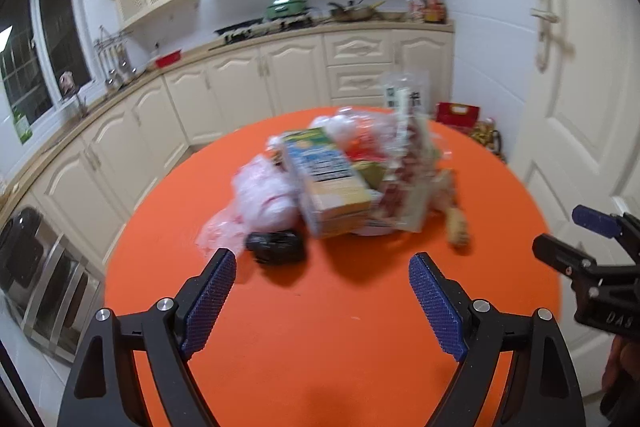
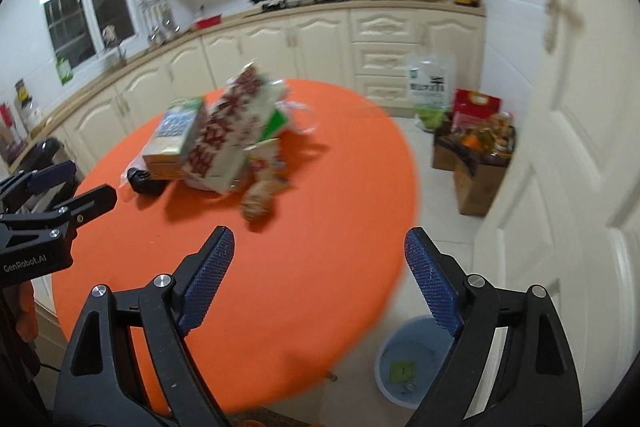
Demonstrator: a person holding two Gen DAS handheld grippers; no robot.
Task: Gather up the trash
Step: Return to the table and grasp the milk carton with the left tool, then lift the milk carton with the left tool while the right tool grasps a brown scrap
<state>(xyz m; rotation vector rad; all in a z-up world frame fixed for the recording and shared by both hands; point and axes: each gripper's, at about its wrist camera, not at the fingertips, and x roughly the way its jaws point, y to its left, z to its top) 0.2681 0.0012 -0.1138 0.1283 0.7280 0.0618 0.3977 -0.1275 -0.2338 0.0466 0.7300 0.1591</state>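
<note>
A heap of trash lies on the round orange table [image 1: 320, 327]: a blue and yellow carton [image 1: 328, 179], clear plastic bags [image 1: 260, 195], a red-printed wrapper [image 1: 404, 175], a small black object [image 1: 276, 245] and a tan snack packet [image 1: 456, 223]. My left gripper [image 1: 322, 263] hangs open above the near table, short of the heap, nothing between its blue pads. My right gripper [image 2: 319, 247] is open too and empty, over the table's right edge. The carton [image 2: 176, 139], the wrapper [image 2: 228, 143] and the snack packet [image 2: 260, 195] lie ahead and left of it.
A pale blue bin [image 2: 416, 363] stands on the floor below the table's right edge, with a green scrap inside. Cardboard boxes with groceries [image 2: 476, 155] sit by the white door [image 2: 580, 147]. Cream cabinets [image 1: 240, 87] run behind. Each gripper shows at the other view's side.
</note>
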